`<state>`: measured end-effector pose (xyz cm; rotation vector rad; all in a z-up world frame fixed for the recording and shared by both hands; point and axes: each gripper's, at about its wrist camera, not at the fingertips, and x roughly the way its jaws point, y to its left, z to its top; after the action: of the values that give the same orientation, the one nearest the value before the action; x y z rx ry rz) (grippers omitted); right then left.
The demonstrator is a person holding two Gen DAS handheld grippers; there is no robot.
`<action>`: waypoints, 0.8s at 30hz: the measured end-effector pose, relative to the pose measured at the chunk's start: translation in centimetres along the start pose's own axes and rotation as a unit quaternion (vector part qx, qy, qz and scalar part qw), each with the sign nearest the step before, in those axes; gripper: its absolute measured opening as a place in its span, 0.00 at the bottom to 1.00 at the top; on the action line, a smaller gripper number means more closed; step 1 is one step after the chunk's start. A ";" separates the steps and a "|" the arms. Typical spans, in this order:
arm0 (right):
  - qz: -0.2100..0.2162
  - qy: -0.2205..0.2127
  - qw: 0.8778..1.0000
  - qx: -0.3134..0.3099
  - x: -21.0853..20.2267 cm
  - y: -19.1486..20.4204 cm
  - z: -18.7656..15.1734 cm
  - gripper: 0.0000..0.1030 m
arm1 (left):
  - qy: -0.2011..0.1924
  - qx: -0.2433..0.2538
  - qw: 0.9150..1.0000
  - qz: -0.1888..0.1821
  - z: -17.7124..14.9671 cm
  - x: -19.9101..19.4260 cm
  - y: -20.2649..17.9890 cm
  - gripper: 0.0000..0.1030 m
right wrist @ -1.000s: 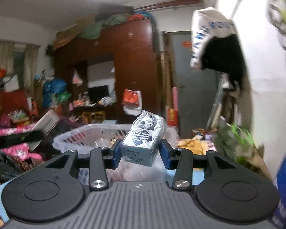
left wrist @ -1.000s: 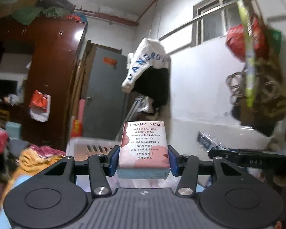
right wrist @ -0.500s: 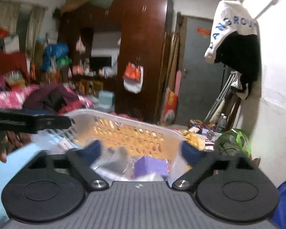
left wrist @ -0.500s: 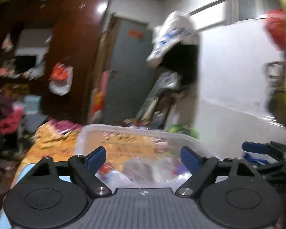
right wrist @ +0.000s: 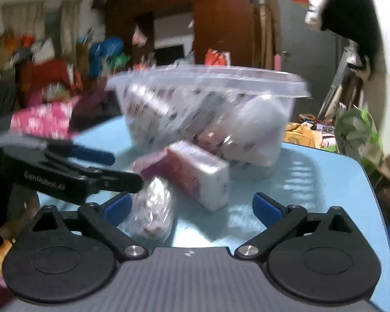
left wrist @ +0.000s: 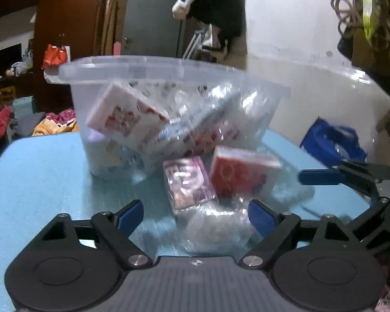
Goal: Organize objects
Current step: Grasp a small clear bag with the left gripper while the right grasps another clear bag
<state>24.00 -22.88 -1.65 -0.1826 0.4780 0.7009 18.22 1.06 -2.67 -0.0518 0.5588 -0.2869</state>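
Note:
A clear plastic tub stands on the light blue table and holds several tissue packs. It also shows in the right wrist view. In front of it lie a purple pack, a red and white pack and a clear wrapped pack. My left gripper is open and empty, low over the table before these packs. My right gripper is open and empty, near a red and white pack and a clear pack. The left gripper shows at the right wrist view's left.
A blue bag sits at the table's right side by the white wall. A green bag and clutter lie beyond the table. A dark wardrobe and a grey door stand behind.
Both grippers held packs one second ago, a pink tissue pack left and a black and white pack right. Both opened, are empty, and have dropped low toward the packs on the table.

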 end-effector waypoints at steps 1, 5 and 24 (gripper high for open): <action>0.008 0.011 1.000 -0.011 0.6 0.2 0.1 0.83 | -0.002 -0.001 1.000 0.002 -0.2 -0.1 0.2 0.86; 0.033 0.020 0.999 -0.020 1.2 0.4 -0.1 0.69 | -0.006 -0.023 1.000 -0.014 -0.8 -0.9 1.0 0.84; 0.055 -0.060 0.996 0.033 -1.5 -0.3 -2.2 0.37 | 0.017 0.043 0.999 -0.026 -0.9 -0.4 -0.5 0.56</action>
<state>22.39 -24.70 -2.89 -0.0512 0.3972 0.7977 17.32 0.72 -3.19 0.0217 0.5797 -0.3626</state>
